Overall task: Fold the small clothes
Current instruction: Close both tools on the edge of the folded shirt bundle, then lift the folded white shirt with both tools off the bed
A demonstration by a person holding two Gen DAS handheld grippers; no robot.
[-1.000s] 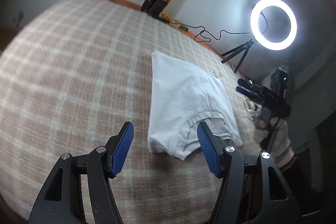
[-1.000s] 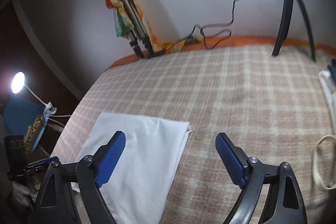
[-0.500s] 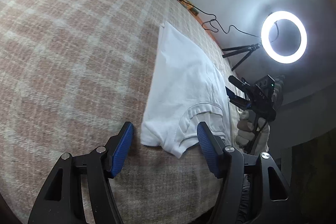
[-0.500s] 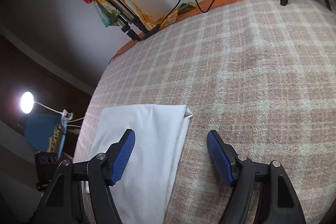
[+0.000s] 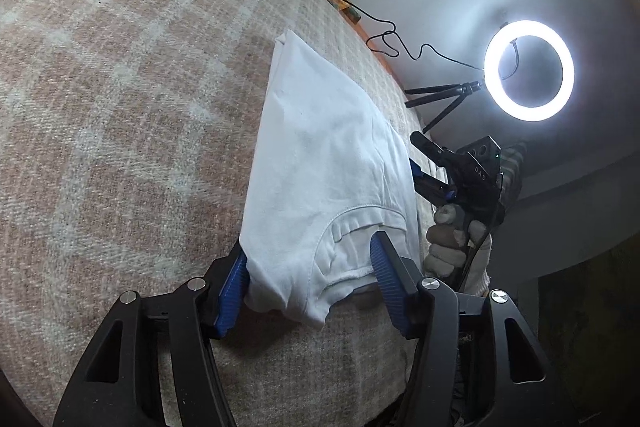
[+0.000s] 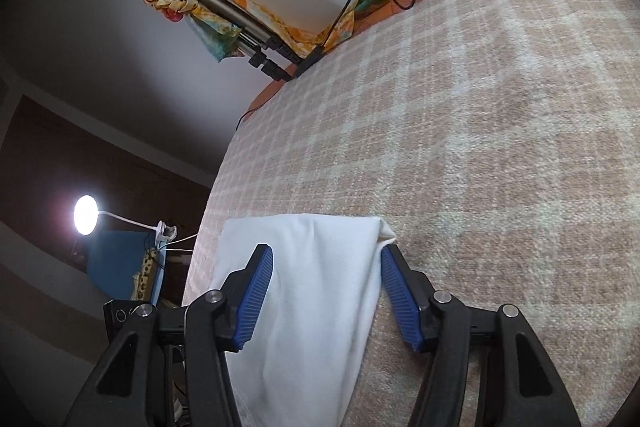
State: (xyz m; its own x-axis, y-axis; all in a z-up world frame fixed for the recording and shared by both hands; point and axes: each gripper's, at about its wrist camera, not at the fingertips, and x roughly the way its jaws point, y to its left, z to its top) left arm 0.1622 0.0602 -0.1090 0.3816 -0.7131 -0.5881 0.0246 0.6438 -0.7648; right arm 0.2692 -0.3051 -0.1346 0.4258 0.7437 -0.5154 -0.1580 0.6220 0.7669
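White shirt (image 5: 320,163) lay half-folded on the checked blanket (image 5: 120,107) — our left gripper (image 5: 308,283) at its collar end, our right gripper (image 6: 326,287) at the far corner, jaws closing around cloth, not yet pinching — set, we judged, for the next fold.

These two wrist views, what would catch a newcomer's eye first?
First the white T-shirt, folded lengthwise on the checked blanket, with the left claw straddling its collar end and the right claw straddling its far end. Both claws' jaws have just been closing around the cloth. Next the glowing ring light on its tripod at the bed's edge, on the right of the left wrist view.
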